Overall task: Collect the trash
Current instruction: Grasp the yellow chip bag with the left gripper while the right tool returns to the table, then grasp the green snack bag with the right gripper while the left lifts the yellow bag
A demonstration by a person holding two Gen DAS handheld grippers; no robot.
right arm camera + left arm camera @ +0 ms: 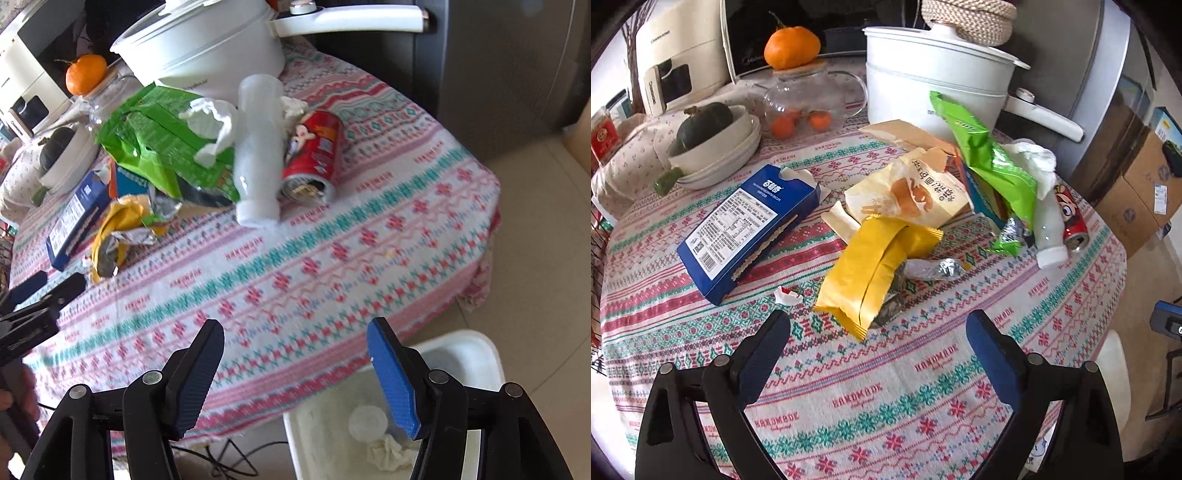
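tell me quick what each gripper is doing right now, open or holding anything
Left gripper: open, holding nothing, just short of the yellow wrapper.
Right gripper: open, holding nothing, above the table edge and the white bin.

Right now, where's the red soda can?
The red soda can lies on its side near the table's right edge, touching the white plastic bottle, just in front of the white pot.

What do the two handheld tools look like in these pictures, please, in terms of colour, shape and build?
Both match. The left tool and the right tool each have two broad, paddle-shaped fingers with dark blue textured pads, carried on glossy black angular linkages with round silver pivot pins. No cables or markings show on either. A bit of the person's bare hand shows behind the left one.
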